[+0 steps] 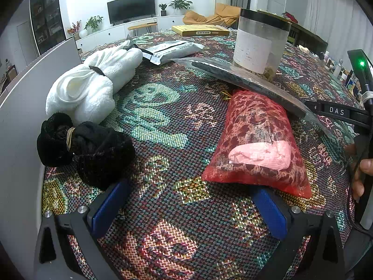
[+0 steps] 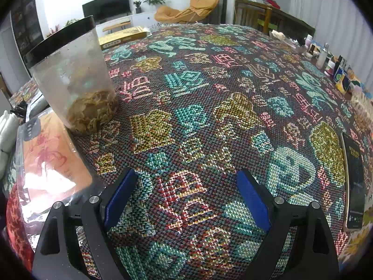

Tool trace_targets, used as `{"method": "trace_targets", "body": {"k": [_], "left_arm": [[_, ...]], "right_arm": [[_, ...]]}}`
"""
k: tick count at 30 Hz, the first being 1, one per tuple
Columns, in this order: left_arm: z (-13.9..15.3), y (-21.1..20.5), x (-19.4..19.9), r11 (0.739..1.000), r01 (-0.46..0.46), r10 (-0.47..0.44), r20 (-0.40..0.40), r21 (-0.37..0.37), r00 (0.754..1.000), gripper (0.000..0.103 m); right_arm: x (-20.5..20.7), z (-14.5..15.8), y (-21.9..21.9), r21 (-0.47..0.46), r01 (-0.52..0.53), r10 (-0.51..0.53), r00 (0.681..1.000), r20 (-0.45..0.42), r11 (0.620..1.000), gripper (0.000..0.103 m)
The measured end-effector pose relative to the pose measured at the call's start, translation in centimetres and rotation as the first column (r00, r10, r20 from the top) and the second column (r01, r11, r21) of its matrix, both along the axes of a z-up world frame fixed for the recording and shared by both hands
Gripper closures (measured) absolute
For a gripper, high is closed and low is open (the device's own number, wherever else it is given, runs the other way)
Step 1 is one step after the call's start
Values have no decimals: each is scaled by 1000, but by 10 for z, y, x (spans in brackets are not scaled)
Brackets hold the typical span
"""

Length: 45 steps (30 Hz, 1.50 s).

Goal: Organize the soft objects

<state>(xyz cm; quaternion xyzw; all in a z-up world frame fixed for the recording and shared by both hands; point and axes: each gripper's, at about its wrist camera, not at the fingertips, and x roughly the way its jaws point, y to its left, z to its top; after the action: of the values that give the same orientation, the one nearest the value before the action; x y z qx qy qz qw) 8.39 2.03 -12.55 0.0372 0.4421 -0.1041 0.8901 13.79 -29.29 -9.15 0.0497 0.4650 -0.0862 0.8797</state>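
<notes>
Legible text: "DAS" in white capitals on a black bar (image 1: 336,111) at the right edge of the left wrist view; print on the yellow box (image 1: 200,30) is unreadable.

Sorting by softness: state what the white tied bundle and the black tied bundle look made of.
White tied bundle: looks like terry towelling, matte, with a fluffy looped pile. Black tied bundle: seemingly plush or velvety fabric, matte with faint sheen, cinched by a tan band.

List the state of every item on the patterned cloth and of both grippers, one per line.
White towel bundle: rolled, tied with a band.
Black fuzzy bundle: tied, lying.
Red mesh pouch: stuffed, lying flat.
Clear plastic jar: upright, nearly empty.
Left gripper: open, empty.
Right gripper: open, empty.
</notes>
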Motion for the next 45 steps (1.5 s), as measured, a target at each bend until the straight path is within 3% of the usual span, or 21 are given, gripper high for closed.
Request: {"method": "trace_targets", "body": {"k": [18, 20, 23, 26, 27, 30, 33, 35, 37, 40, 45], "left_arm": [[0, 0, 0, 1000, 0, 0, 0, 1, 1000, 0], [0, 0, 0, 1000, 1, -1, 0, 0, 1000, 0], [0, 1, -1, 1000, 1, -1, 1, -1, 1000, 0], [2, 2, -6, 1000, 22, -22, -18, 6, 1000, 0], [3, 2, -9, 1000, 22, -22, -22, 4, 1000, 0], [16, 6, -23, 999, 27, -28, -34, -45, 999, 0], [41, -7, -29, 994, 86, -83, 36, -70, 996, 0], [59, -26, -24, 988, 145, -141, 82, -49, 987, 0], [63, -44, -11, 982, 189, -187, 79, -18, 979, 0], [51, -70, 14, 970, 237, -239, 30, 62, 971, 0], [30, -83, 30, 954, 278, -275, -43, 113, 961, 2]], "right_arm": [[0, 1, -2, 12, -1, 1, 1000, 5, 1000, 12], [-2, 5, -6, 51, -4, 3, 1000, 23, 999, 13], [-10, 20, -12, 209, -65, 39, 992, 124, 976, 13], [-10, 24, -6, 407, -212, 142, 970, 195, 888, 14], [-9, 23, -4, 427, -228, 157, 968, 193, 875, 14], [-5, 21, -5, 406, -207, 147, 974, 173, 890, 14], [-3, 16, -22, 444, -128, 63, 985, 158, 887, 14], [-3, 12, -30, 460, -81, 21, 991, 135, 884, 14], [-3, 8, -36, 483, -60, 1, 992, 122, 874, 14], [-4, 11, -36, 471, -66, 6, 992, 128, 880, 14], [-6, 9, -38, 473, -63, 4, 992, 125, 879, 14]]}}
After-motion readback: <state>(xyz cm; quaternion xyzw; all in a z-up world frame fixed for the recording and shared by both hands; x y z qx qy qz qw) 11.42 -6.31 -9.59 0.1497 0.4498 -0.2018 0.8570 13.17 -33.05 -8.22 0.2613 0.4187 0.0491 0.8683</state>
